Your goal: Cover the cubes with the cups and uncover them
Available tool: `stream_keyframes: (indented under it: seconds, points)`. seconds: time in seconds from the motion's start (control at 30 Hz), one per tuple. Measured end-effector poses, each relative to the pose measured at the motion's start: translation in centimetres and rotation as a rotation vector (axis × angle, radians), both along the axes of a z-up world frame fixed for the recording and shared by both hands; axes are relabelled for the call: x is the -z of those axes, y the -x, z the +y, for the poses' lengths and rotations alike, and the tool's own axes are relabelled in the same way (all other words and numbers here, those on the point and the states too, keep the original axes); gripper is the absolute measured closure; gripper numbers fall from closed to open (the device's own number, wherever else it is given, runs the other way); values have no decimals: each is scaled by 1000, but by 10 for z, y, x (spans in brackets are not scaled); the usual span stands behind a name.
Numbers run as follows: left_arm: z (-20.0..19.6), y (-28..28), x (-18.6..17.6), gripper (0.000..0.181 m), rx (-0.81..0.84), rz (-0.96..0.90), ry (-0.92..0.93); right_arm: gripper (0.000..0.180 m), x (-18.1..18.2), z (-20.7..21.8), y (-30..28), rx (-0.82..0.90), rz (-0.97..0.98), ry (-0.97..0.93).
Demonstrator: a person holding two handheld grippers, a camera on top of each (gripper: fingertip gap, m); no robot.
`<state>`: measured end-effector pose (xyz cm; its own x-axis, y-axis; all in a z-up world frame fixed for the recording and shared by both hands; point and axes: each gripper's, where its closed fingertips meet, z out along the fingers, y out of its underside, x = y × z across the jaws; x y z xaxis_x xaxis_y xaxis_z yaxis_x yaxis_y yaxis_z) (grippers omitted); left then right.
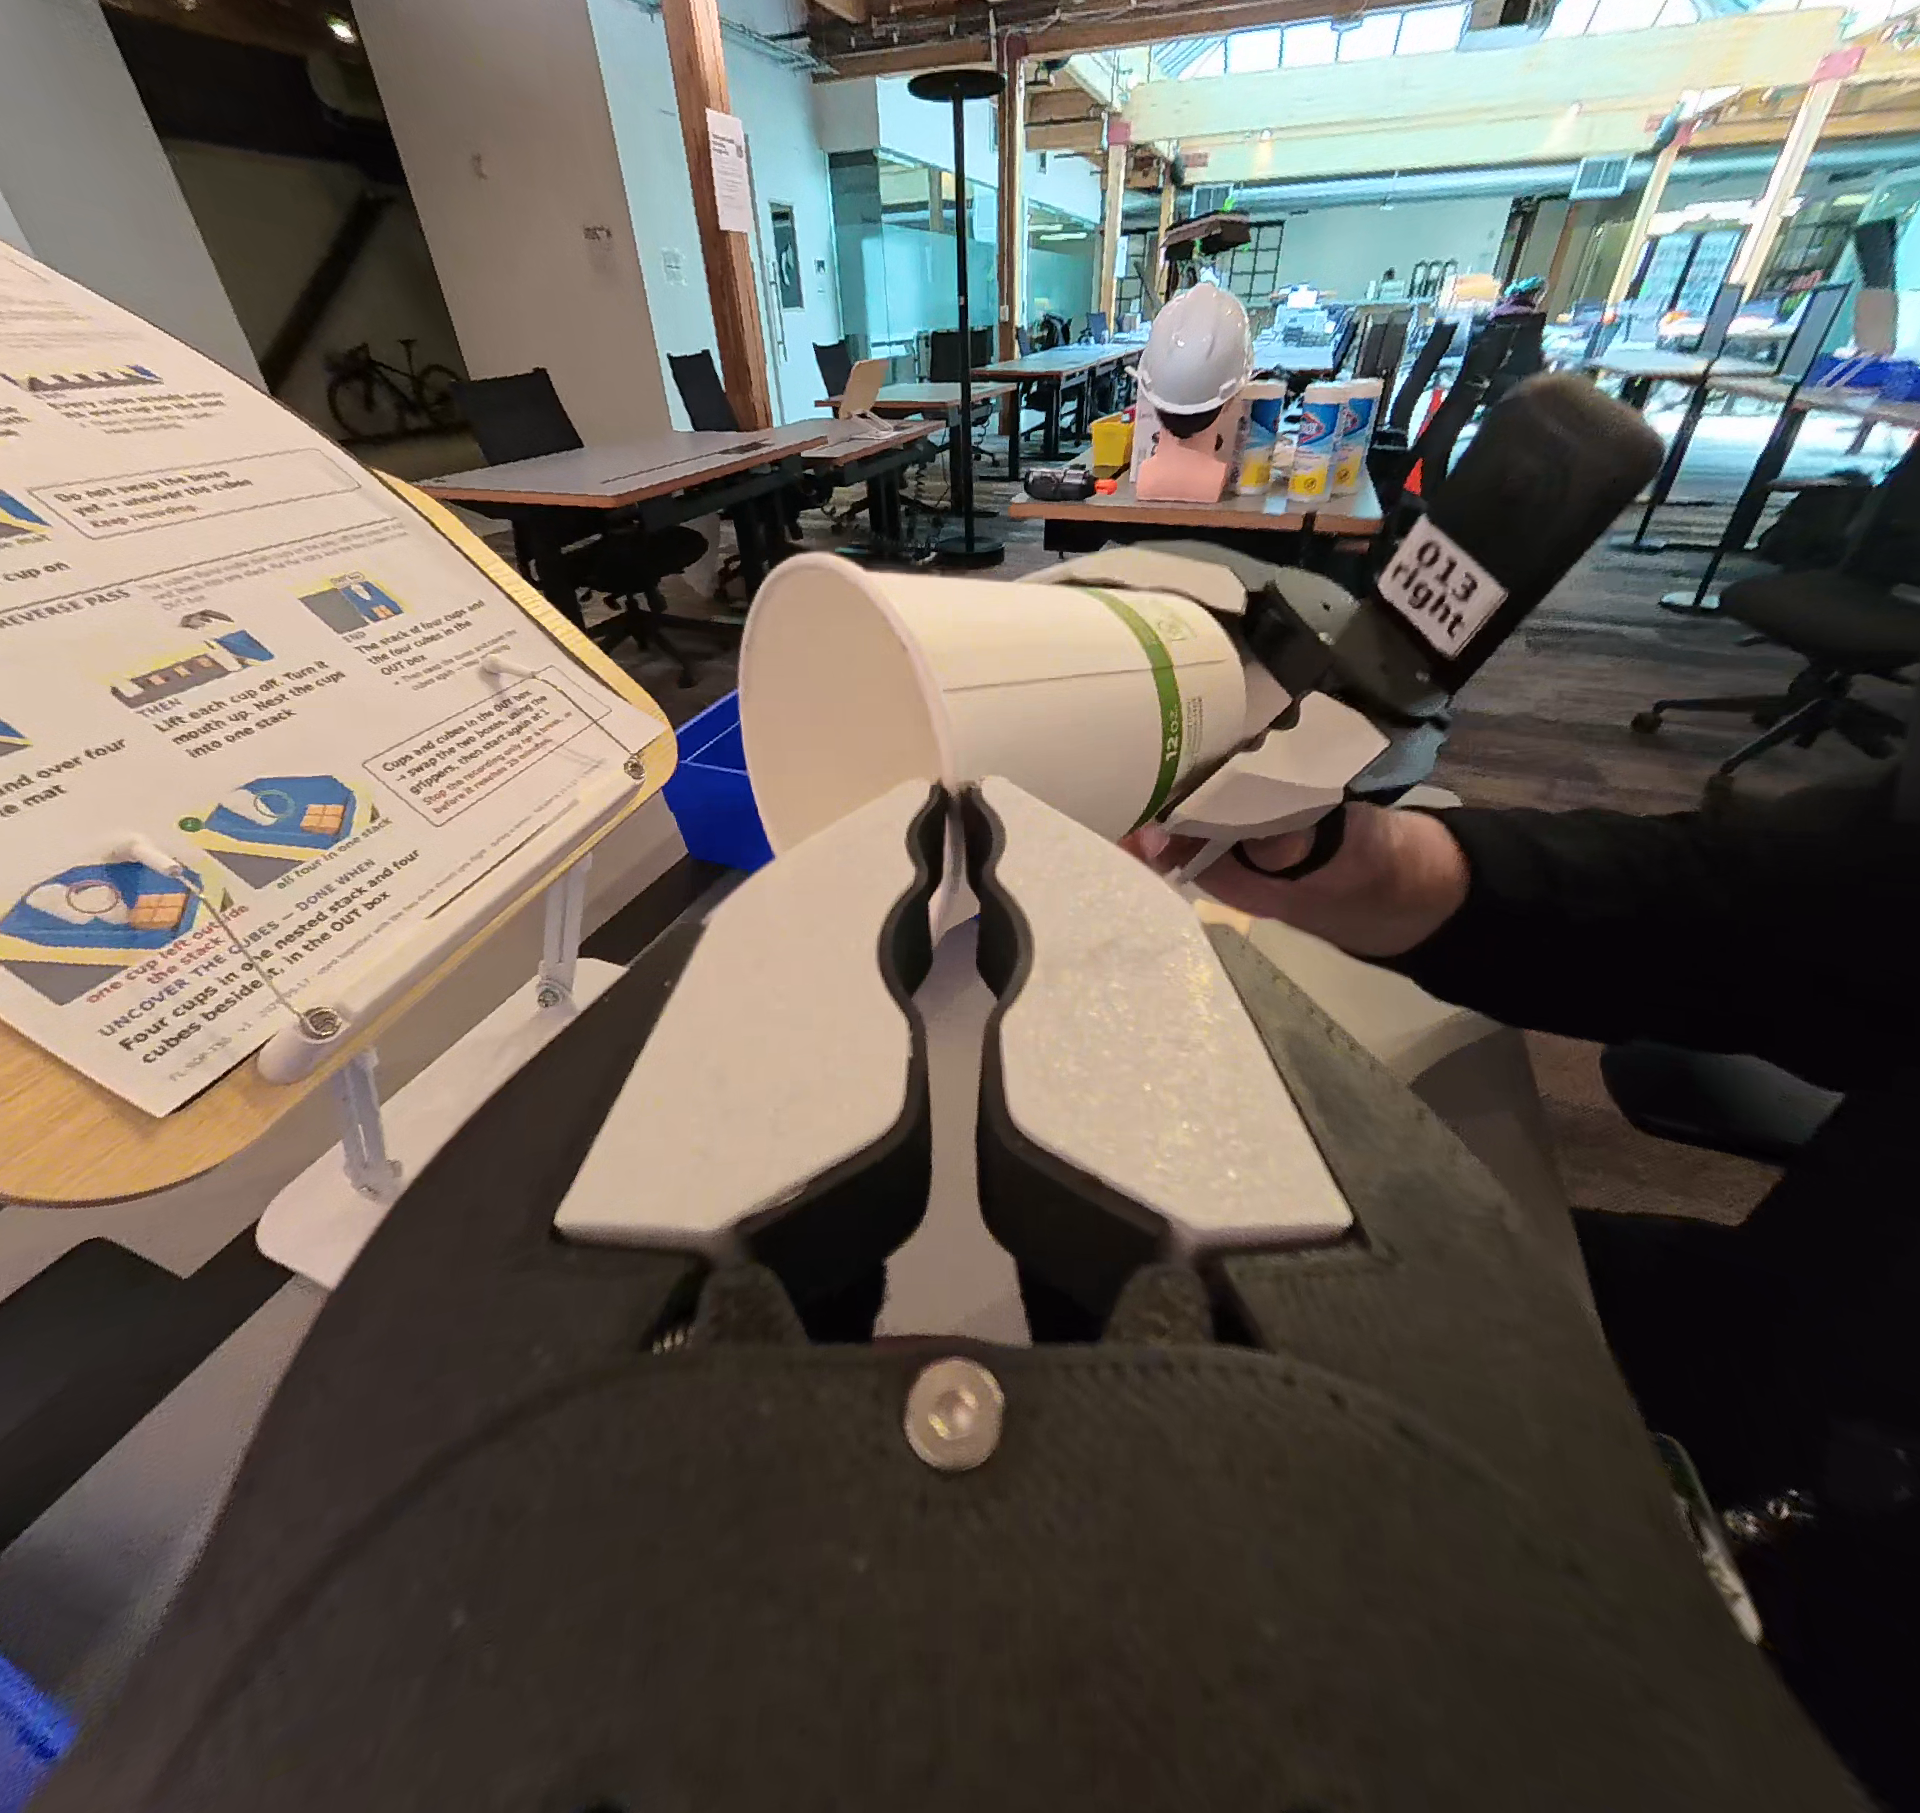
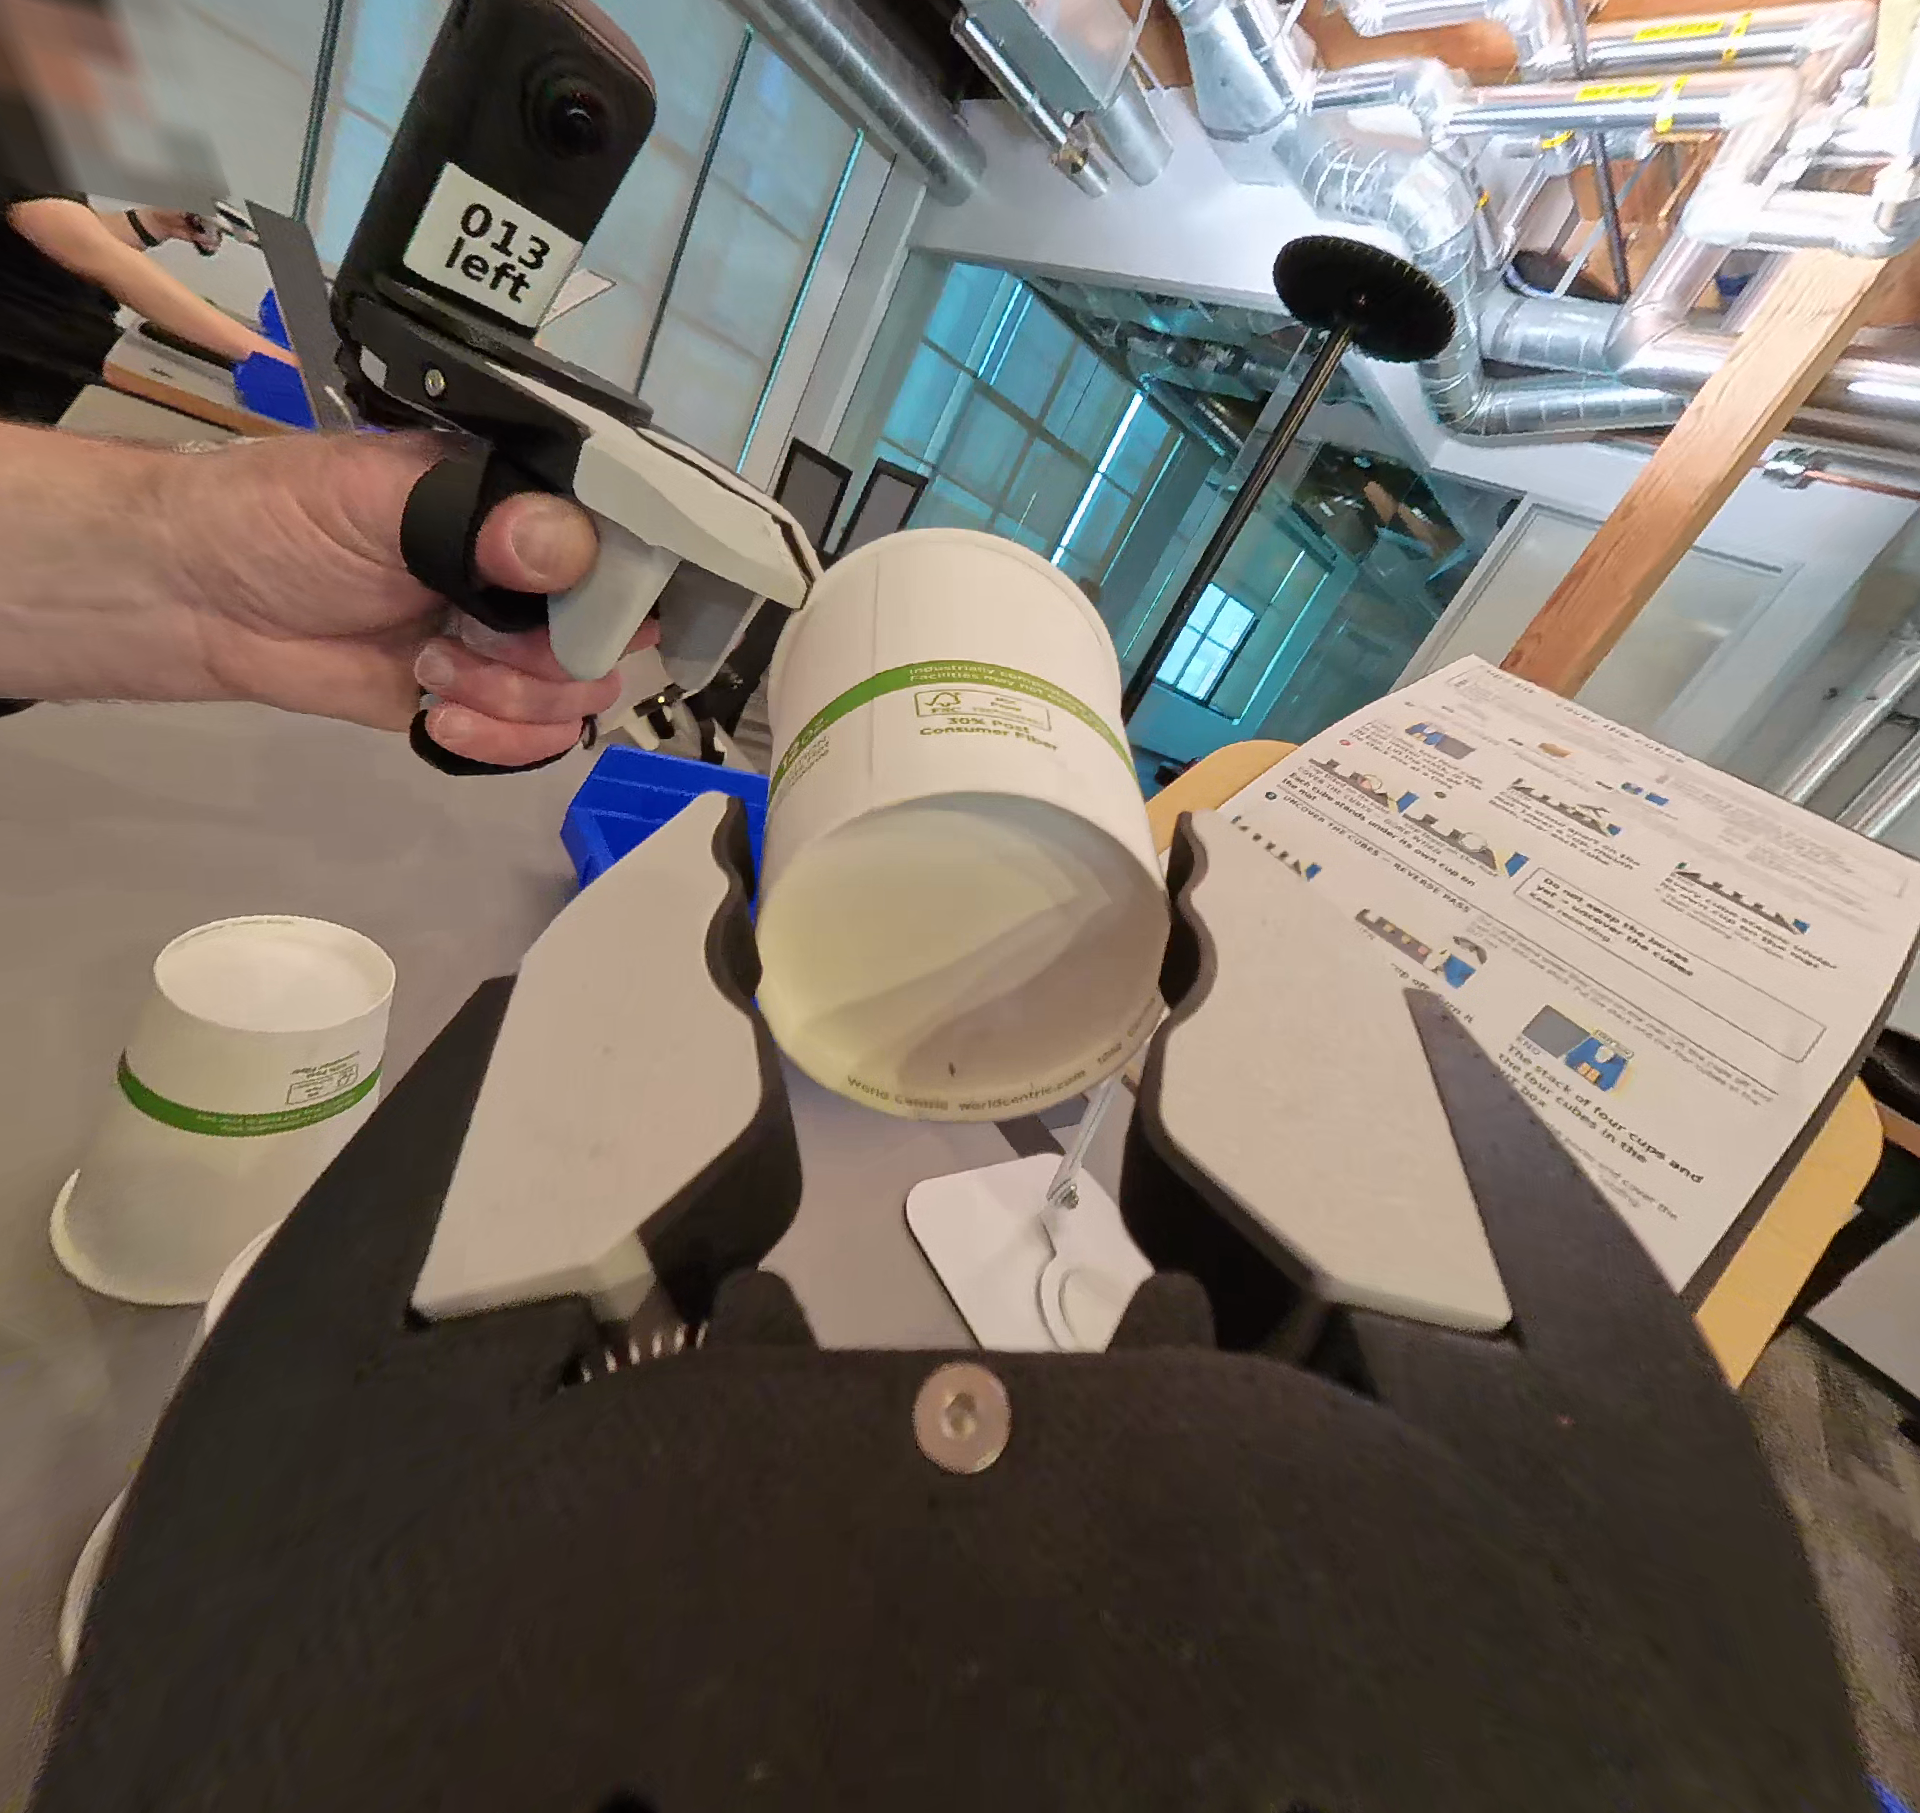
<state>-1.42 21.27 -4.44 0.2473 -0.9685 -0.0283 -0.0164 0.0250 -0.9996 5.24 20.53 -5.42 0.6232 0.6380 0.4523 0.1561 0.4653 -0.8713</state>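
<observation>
A white paper cup (image 1: pixel 997 693) with a green band is held in the air between two hand-held grippers, lying almost on its side. Nearest in the left wrist view, the left gripper (image 1: pixel 958 795) is closed to a thin slit, pinching the cup's rim wall at the bottom edge of the mouth. The mouth opens toward the left gripper and slightly to its left. The cup's long axis runs away from this gripper toward the right gripper (image 1: pixel 1236 683), which holds the base end; a hand (image 1: pixel 1299 880) grips its handle.

In the right wrist view, the right gripper (image 2: pixel 961 911) is spread about as wide as the cup's base, one finger on each side. Its pads look to be touching the cup (image 2: pixel 956 828), so it appears to hold it. Beyond the cup, the left gripper (image 2: pixel 800 568) meets the far rim.

Both grippers hold the same cup at opposite ends. Judging from this, the coming move depends on one gripper letting go so the other can turn the mouth downward. No cubes are visible in either view.

On the grey bench (image 2: pixel 208 828) to the left, a second cup (image 2: pixel 229 1098) stands mouth down. Farther off are a blue bin (image 2: pixel 644 807) and an instruction sheet (image 2: pixel 1538 932) on a stand.
</observation>
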Motion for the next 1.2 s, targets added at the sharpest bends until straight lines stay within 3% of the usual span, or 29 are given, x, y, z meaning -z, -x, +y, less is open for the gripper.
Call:
stream_keyframes:
  seconds: [0.03,0.13,0.2,0.3,0.37,0.53,0.73,1.2]
  points:
    - [0,0,0,178,-3,4,-8,103,0,1,-2,-2,-8,9]
    - [4,4,-6,151,-64,4,-52,102,-2,2,-11,-14,-71,44]
    - [10,15,-9,151,-142,45,-136,103,-4,1,-21,-32,-158,84]
    - [19,32,-8,161,-240,124,-238,102,12,-2,-40,-93,-414,230]
    - [20,41,-2,181,-253,158,-261,102,30,-4,-58,-109,-615,316]
    - [27,50,19,181,-292,189,-233,102,68,-30,-85,-227,-987,483]
    - [29,46,41,181,-300,242,-227,102,124,-54,-95,-327,-1300,688]
    - [32,51,42,181,-319,277,-230,103,221,-66,-82,-371,-1538,802]
